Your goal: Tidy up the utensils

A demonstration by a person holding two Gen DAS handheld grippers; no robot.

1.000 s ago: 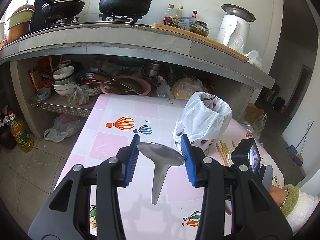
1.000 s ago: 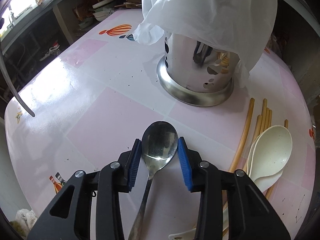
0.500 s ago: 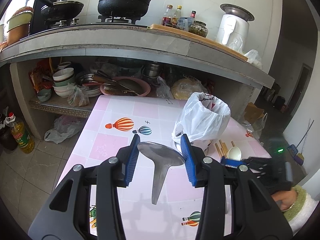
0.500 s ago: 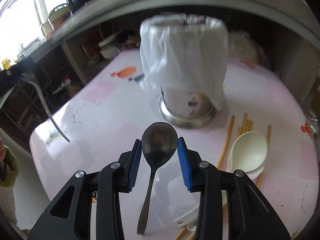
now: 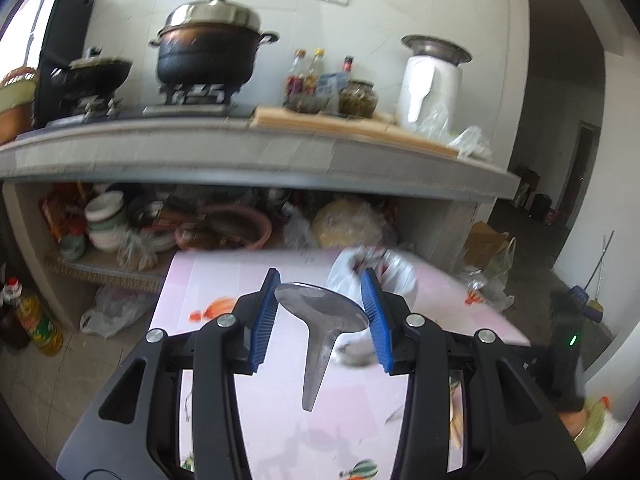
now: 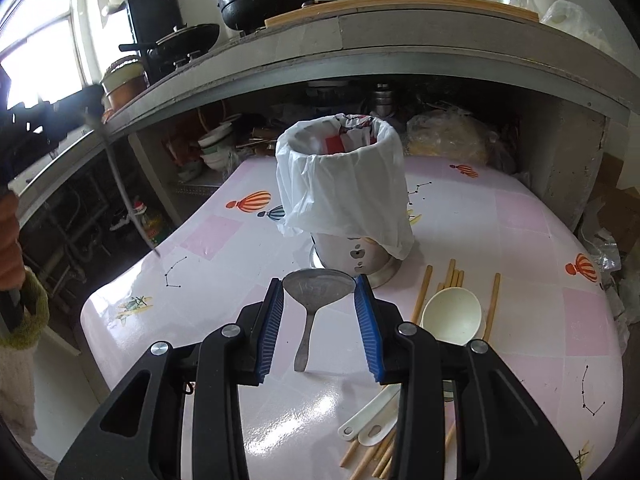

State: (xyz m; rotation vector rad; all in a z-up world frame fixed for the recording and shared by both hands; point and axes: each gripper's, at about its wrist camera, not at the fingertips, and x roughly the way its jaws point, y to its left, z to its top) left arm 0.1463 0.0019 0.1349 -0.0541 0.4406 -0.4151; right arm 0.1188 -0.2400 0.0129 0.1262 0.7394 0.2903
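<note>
Left wrist view, blurred: left tongs (image 5: 322,310) clamped on a metal spoon (image 5: 322,308) by the bowl, blue pads (image 5: 266,316) pressing both edges, handle hanging down below the tongs, raised above the pink counter (image 5: 224,280); bag-lined utensil holder (image 5: 376,276) just beyond the right pad. Right wrist view: right tongs (image 6: 319,304) likewise gripping a second metal spoon (image 6: 318,288) by its bowl, handle dangling, clear of the counter, in front of the utensil holder; wooden chopsticks (image 6: 424,292) and white plastic spoons (image 6: 450,316) lying right of the holder.
</note>
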